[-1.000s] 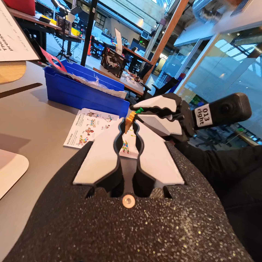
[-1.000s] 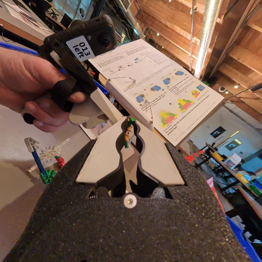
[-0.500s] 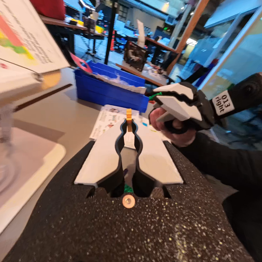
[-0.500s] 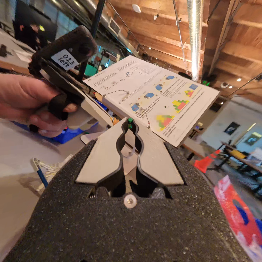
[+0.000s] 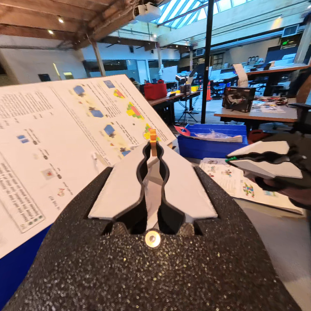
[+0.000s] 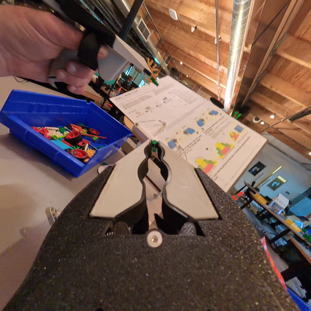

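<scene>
I have the left gripper raised off the table, its jaws pressed together on a small orange connector piece that sticks up past the tips; from the right wrist view the same piece shows as a spiky snowflake-like shape with a bit of green at its lower end. The right gripper is clamped on a short green rod, whose end just pokes out at the tips; in the left wrist view that rod points toward my left side, with the two grippers well apart. Behind both stands a tilted instruction sheet on a board, a blue bin of mixed coloured parts sits on the grey table, a second blue bin holds clear plastic bags, and a printed leaflet lies flat near the right gripper. Both pieces are held right at the fingertips with little purchase, so as I judge it, doing well here means keeping both grips firm, turning the wrists slowly, and keeping rod and connector clear of the board's edge. The views are a little blurred, so I cannot tell how deep either piece sits between the pads.
</scene>
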Action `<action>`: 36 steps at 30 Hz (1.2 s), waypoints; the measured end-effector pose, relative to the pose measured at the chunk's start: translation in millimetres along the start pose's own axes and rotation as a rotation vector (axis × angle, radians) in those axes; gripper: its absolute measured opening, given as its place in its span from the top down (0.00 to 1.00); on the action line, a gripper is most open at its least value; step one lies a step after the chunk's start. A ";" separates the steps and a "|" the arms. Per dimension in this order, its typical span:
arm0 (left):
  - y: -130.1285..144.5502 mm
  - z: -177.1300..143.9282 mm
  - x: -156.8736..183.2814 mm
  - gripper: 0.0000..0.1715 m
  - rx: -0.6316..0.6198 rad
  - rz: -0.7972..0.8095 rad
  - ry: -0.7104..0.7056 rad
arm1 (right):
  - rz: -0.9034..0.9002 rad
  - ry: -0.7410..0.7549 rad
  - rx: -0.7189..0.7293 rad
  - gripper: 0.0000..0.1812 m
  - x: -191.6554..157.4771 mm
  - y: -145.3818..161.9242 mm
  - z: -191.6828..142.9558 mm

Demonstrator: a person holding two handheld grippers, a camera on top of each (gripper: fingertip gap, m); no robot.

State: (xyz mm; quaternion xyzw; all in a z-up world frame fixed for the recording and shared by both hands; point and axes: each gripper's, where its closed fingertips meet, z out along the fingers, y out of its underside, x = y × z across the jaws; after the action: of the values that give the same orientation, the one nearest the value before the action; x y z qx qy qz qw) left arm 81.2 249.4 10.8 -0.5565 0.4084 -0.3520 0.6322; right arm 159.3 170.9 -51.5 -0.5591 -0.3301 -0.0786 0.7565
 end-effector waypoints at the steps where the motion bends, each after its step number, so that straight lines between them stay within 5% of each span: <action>1: -3.6 -3.0 -1.3 0.98 0.009 0.011 -0.002 | -0.010 -0.010 0.019 0.98 -7.2 -9.4 5.9; 5: -21.7 -21.0 -12.1 0.98 0.080 0.058 -0.082 | -0.093 -0.125 0.062 0.98 -56.8 -38.7 58.1; 7: -28.3 -33.8 -22.0 0.98 0.107 0.067 -0.141 | -0.043 -0.168 -0.142 0.95 -79.5 -6.5 106.0; 8: -29.7 -38.1 -21.1 0.98 0.121 0.049 -0.124 | -0.006 -0.177 -0.256 0.78 -87.3 15.7 125.2; 10: -26.3 -42.4 -22.0 0.98 0.122 -0.004 -0.097 | 0.105 -0.291 -0.269 0.74 -107.5 29.6 136.4; 14: -10.7 -35.0 -16.7 0.98 0.090 -0.084 -0.003 | 0.384 -0.377 -0.072 0.86 -82.7 9.7 114.4; 18: 2.0 -17.1 -2.0 0.97 0.063 -0.124 0.078 | 0.674 -0.471 0.102 0.86 -40.8 -17.3 91.6; 24: 13.9 5.7 29.9 0.98 0.072 -0.219 0.240 | 0.794 -0.590 0.244 0.85 -24.8 -39.8 69.3; 30: 12.0 5.9 40.7 0.98 0.120 -0.310 0.367 | 0.772 -0.585 0.155 0.87 -25.0 -23.5 73.9; 36: 16.3 8.3 54.6 0.98 0.106 -0.290 0.435 | 0.891 -0.631 0.329 0.86 -10.4 -42.9 61.4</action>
State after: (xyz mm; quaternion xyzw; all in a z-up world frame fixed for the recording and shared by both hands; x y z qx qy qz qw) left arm 111.4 205.9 -11.7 -0.4866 0.4315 -0.5712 0.5009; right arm 105.1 207.8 -13.9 -0.5157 -0.2803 0.4711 0.6584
